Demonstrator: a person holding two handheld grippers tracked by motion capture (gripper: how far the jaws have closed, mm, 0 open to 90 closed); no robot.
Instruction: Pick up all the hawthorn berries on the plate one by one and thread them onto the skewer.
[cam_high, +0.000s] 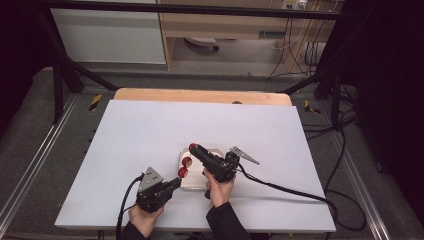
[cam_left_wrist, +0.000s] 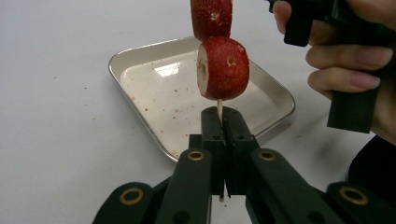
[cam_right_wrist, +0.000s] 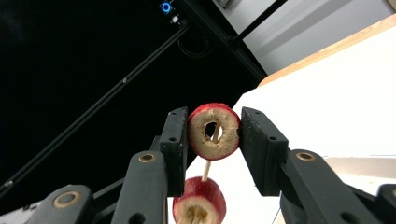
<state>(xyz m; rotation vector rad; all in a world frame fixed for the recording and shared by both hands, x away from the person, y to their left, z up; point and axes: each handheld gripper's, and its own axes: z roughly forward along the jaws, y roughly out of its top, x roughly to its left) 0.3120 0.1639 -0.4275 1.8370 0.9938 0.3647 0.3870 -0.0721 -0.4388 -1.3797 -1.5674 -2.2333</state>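
Two hand-held grippers | left (cam_left_wrist: 223, 122) pinches skewer (cam_left_wrist: 219, 108) | right (cam_right_wrist: 214, 135) clamps fruit ring (cam_right_wrist: 214, 132)

A tray (cam_high: 196, 181) sits on the tabletop (cam_high: 150, 135) near its near edge. The left gripper (cam_high: 172, 185) lies at the tray's left, the right gripper (cam_high: 196, 148) above it. A skewer (cam_left_wrist: 219, 111) runs between them, carrying fruit slices (cam_left_wrist: 223, 68) over the tray.

Red fruit slices (cam_left_wrist: 223, 68) – skewered on stick (cam_left_wrist: 219, 108)

Glossy metal tray (cam_left_wrist: 140, 58), wooden skewer (cam_left_wrist: 219, 108)
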